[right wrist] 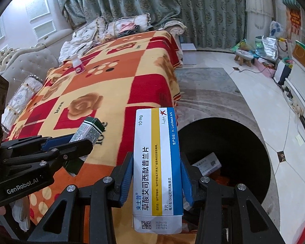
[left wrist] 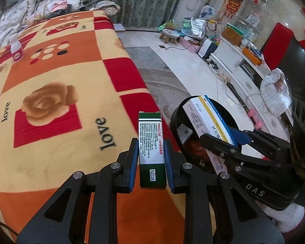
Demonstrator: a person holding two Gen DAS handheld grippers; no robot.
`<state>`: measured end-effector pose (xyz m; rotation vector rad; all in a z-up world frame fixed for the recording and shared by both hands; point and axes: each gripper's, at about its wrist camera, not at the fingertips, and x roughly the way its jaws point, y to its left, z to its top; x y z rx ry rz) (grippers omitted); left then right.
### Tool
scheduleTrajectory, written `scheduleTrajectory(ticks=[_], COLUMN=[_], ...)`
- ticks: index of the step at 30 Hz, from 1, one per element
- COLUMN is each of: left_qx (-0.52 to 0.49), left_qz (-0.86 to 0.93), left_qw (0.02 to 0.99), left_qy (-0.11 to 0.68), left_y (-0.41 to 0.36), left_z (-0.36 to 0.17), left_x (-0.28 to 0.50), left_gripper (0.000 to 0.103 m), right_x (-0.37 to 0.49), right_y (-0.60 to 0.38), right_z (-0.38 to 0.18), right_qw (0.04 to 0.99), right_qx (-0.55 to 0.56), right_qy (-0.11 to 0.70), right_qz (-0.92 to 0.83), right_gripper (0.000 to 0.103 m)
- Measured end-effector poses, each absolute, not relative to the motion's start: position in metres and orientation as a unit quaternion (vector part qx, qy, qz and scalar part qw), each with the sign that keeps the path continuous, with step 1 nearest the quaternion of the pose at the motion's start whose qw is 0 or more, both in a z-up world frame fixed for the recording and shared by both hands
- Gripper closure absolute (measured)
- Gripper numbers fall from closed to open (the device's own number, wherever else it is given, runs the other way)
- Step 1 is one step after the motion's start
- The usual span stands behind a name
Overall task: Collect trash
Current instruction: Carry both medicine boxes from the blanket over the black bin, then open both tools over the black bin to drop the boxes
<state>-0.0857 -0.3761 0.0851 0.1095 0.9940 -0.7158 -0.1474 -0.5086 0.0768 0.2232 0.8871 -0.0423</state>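
My left gripper [left wrist: 151, 145] is shut on a green and white medicine box [left wrist: 150, 138], held over the edge of the blanket-covered sofa [left wrist: 57, 85]. My right gripper [right wrist: 155, 162] is shut on a white, yellow and blue medicine box [right wrist: 156, 162], held above the near rim of a black trash bin [right wrist: 233, 142]. The bin [left wrist: 177, 122] holds a white box [right wrist: 208, 163] and red scraps. The right gripper [left wrist: 223, 136] shows in the left wrist view, the left gripper [right wrist: 81, 140] in the right wrist view. A small white bottle with a pink label [left wrist: 16, 49] stands far back on the blanket.
Cushions [right wrist: 124, 27] and clothes lie at the sofa's far end. A grey rug [right wrist: 209, 85] and tiled floor spread beyond the bin. A small stool [left wrist: 169, 34], bags and a white TV cabinet [left wrist: 244, 61] line the right side.
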Motion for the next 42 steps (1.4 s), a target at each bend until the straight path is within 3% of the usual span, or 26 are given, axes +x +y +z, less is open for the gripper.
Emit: scheduleTrajectory(ticks=[42], left_qx=[0.078], left_qz=[-0.385], left_qw=[0.775], left_qy=[0.495], left_y=[-0.486], left_z=[0.054], left_x=[-0.079], left_gripper=[0.081], right_x=[-0.172], right_y=[-0.615], right_z=[0.042], right_qw=[0.875], right_qx=[0.177], right_qy=[0.440], right_qz=[-0.096], right_gripper=[0.062])
